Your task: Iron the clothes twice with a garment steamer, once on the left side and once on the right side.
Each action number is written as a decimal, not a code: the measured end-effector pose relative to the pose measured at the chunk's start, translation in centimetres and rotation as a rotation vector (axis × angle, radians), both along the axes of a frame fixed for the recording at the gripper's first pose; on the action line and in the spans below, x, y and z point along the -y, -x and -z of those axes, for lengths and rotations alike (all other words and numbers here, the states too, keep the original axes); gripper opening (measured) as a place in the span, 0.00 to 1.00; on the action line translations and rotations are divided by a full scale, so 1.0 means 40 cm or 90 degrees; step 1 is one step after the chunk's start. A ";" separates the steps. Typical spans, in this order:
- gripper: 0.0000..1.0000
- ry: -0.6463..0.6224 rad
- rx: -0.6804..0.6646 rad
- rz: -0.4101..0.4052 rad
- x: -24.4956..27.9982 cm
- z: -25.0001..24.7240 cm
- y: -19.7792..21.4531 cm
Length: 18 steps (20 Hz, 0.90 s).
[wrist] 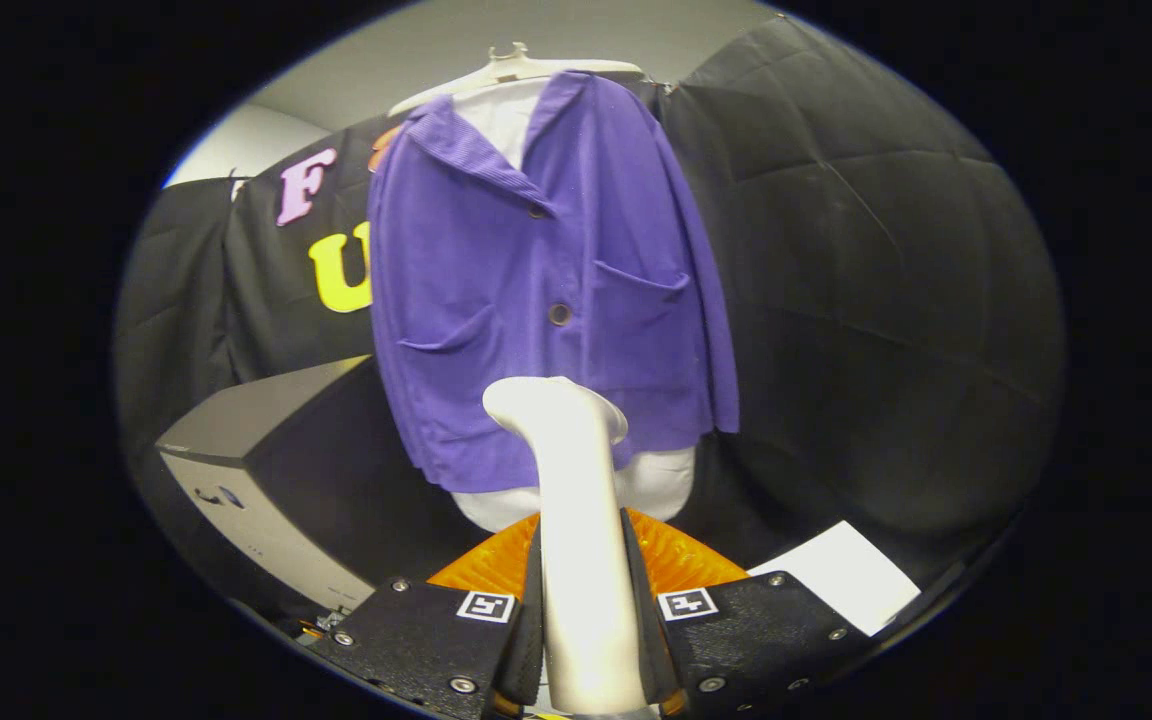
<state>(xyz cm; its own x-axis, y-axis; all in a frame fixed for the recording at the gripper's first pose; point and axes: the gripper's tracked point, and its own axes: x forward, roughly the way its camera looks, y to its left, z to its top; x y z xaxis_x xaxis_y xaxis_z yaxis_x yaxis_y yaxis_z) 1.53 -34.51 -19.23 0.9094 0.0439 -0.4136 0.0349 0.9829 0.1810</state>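
While clamped on the white steamer (576, 520) from both sides, claw (586, 600) points its head up at the lower hem of a purple jacket (546, 280). Jacket on a hanger (511, 68) over a white undershirt (651, 485), just beyond the steamer head. Grey box (256, 470) off to the left, white paper (851, 575) to the right.

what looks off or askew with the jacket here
The jacket hangs crooked: collar lopsided, top unbuttoned, left side drooping lower on the hanger. The claw is shut on the steamer, below the hem.
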 end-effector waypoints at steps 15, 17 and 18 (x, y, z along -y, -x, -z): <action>0.38 -0.039 0.219 -0.074 -0.287 -0.459 0.039; 0.38 -0.017 0.220 -0.049 -0.307 -0.461 0.027; 0.37 -0.008 0.221 -0.039 -0.322 -0.461 0.023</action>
<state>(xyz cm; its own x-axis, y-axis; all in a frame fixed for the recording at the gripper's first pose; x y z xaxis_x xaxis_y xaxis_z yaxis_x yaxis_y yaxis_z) 0.62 -21.63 -0.79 0.9912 0.1056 -0.0797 -0.0895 0.9788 0.1840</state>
